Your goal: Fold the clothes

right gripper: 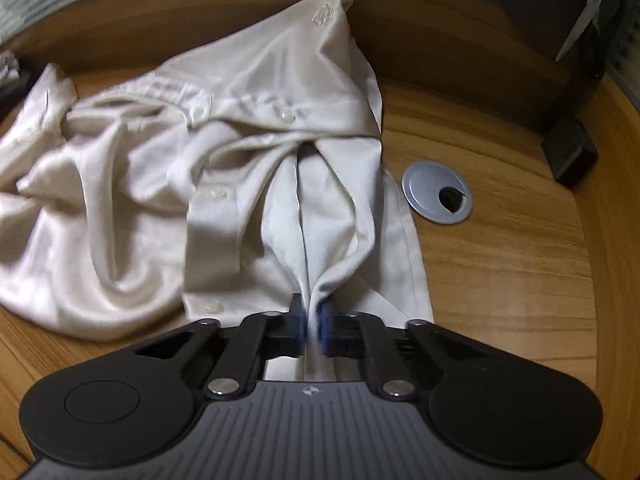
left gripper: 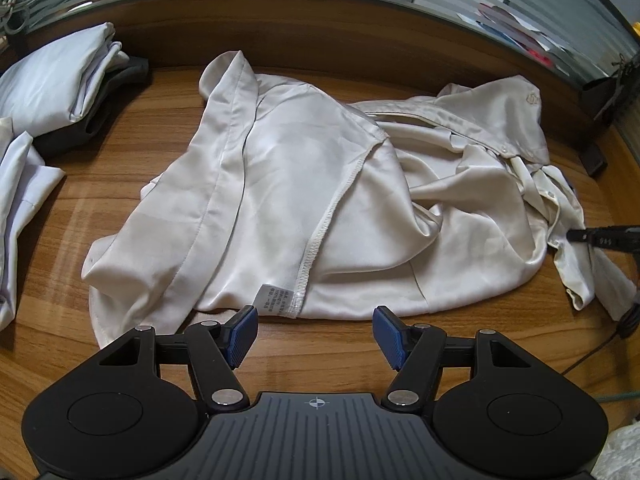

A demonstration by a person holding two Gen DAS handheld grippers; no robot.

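While the cream shirt lies rumpled mid-desk, the folding looks only partly along.
Shirt: crumpled, one panel turned over with inside seam and care label showing; collar and placket bunched toward 2 o'clock.
Right gripper: fingers pinched tight on a gathered ridge of shirt fabric at its near edge.
Left gripper: fingers spread wide, holding nothing, just short of the hem at 6 o'clock.
Done: folded garments stacked at 10 o'clock.
Left: in my judgement, flattening and folding this shirt.
Desk: wooden; cable grommet at the shirt's 3 o'clock.
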